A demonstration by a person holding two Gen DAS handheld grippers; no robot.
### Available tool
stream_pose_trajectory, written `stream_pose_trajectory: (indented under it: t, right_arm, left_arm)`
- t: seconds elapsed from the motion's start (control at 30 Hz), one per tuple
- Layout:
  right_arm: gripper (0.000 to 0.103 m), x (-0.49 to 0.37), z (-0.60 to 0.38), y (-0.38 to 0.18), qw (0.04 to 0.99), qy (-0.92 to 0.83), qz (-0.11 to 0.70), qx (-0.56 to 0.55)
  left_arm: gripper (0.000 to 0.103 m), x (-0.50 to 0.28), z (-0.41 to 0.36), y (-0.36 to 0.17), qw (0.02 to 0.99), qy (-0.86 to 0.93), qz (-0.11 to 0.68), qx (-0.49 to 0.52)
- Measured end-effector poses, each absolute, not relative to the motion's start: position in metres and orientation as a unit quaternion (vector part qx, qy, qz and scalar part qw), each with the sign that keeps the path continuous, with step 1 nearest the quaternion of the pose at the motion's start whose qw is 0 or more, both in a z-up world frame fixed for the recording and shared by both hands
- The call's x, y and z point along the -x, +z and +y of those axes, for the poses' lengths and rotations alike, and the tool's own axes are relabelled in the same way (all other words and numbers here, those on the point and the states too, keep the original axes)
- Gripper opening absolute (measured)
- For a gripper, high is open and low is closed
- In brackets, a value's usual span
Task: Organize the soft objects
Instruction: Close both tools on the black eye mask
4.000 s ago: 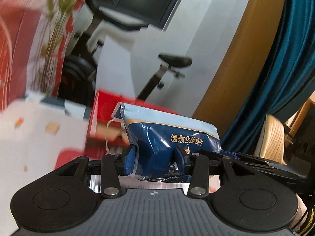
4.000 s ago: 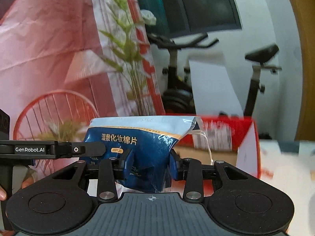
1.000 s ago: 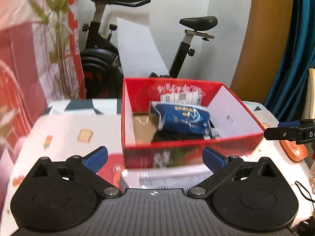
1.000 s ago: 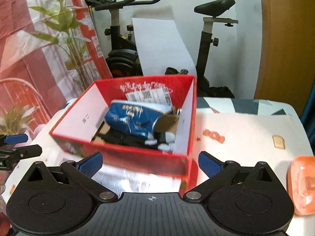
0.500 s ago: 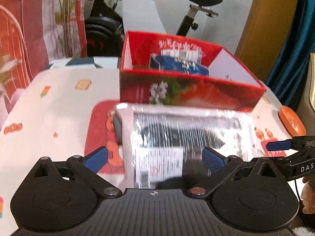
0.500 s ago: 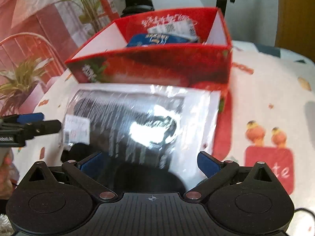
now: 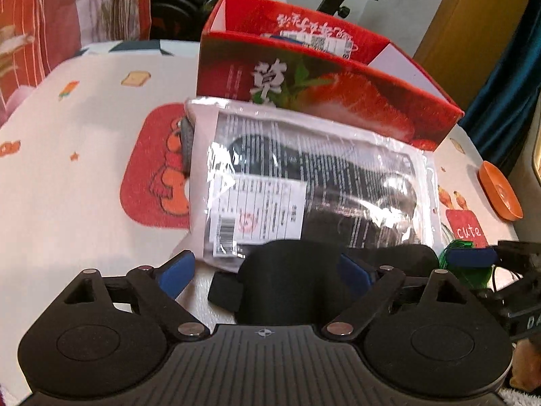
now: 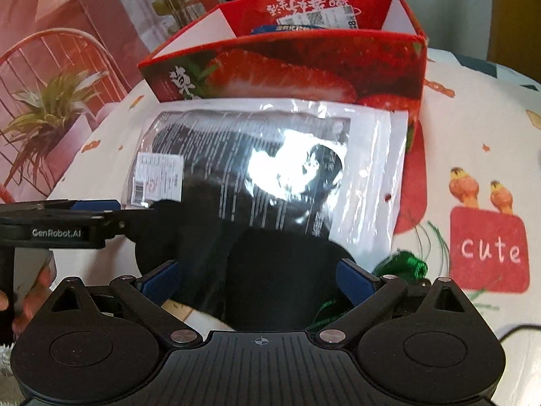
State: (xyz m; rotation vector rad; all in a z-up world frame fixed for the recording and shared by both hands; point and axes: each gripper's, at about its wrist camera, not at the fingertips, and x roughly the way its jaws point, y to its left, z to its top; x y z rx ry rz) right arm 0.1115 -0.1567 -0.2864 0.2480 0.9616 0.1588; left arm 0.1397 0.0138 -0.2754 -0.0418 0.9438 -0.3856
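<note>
A clear plastic packet with a dark item inside (image 7: 304, 182) lies on the table in front of the red strawberry box (image 7: 324, 91). It also shows in the right wrist view (image 8: 270, 176), before the box (image 8: 304, 71). A black soft object (image 7: 290, 280) lies against the packet's near edge, also seen in the right wrist view (image 8: 280, 277). My left gripper (image 7: 267, 270) is open with the black object between its fingers. My right gripper (image 8: 260, 277) is open around the same object. The blue bag (image 8: 284, 28) lies inside the box.
Green thread or ribbon (image 8: 405, 264) lies at the right of the black object. An orange dish (image 7: 500, 193) sits near the table's right edge. The tablecloth (image 7: 84, 135) is white with printed pictures. An exercise bike and plants stand behind the table.
The blue bag was held by both grippers, then left in the box. Both open grippers have since dropped low and moved closer to the packet and the black object.
</note>
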Motion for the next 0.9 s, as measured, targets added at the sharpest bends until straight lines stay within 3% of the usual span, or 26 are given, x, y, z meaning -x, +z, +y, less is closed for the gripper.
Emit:
stream_pose_trajectory:
  t: [0.13, 0.33, 0.67, 0.9]
  right_arm:
    - [0.098, -0.109, -0.160, -0.290, 0.873, 0.066, 0.469, -0.119]
    - [0.099, -0.109, -0.158, -0.293, 0.872, 0.051, 0.478, -0.091]
    - [0.099, -0.115, -0.163, -0.303, 0.867, 0.032, 0.490, -0.081]
    - [0.099, -0.119, -0.156, -0.310, 0.862, 0.041, 0.501, -0.067]
  left_arm:
    - [0.091, -0.141, 0.016, -0.283, 0.866, -0.181, 0.466, 0.027]
    - [0.077, -0.141, 0.016, -0.287, 0.861, -0.185, 0.474, 0.032]
    - [0.069, -0.142, 0.015, -0.294, 0.849, -0.194, 0.489, 0.044]
    - [0.071, -0.142, 0.012, -0.301, 0.844, -0.198, 0.497, 0.041]
